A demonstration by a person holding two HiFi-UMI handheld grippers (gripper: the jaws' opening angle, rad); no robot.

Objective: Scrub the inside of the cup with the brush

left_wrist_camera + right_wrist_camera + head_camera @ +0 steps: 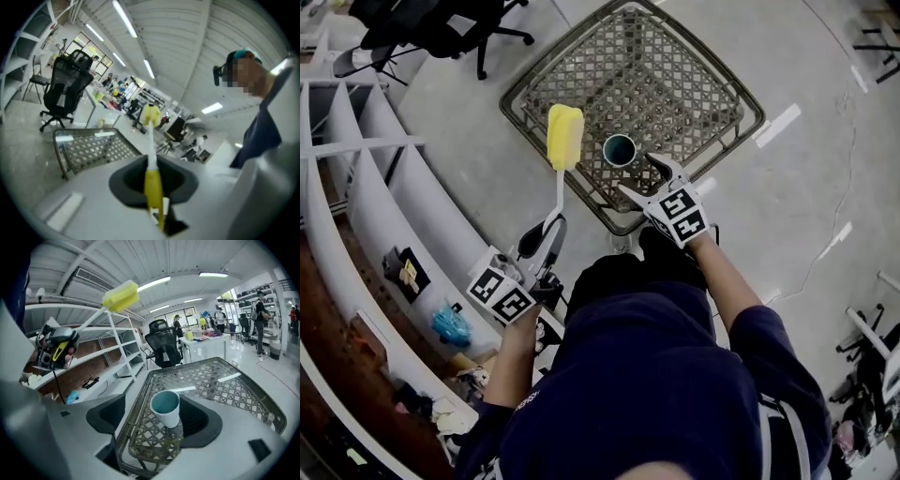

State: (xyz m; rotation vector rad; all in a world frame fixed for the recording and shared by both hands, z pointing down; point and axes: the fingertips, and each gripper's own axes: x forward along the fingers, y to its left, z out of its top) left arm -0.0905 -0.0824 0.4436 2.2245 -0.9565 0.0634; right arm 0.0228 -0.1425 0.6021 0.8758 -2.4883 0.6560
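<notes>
room: pale glossy floor [806,187], white shelves [356,187] along the left, an office chair [459,28] beyond.
tabletop [675,84]: low woven lattice, carrying only the cup [620,150].
brush [563,141]: clamped by its yellow handle in the left hand-held gripper [542,239], sponge head raised beside the cup, likely poised to go in.
right hand-held gripper [637,175]: jaws spread wide, gripping nothing, aimed at the cup, probably to steady it.
cup: upright near the tabletop's front edge, mouth facing up.

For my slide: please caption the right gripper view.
Open right gripper aimed at an upright cup on the lattice table.
</notes>
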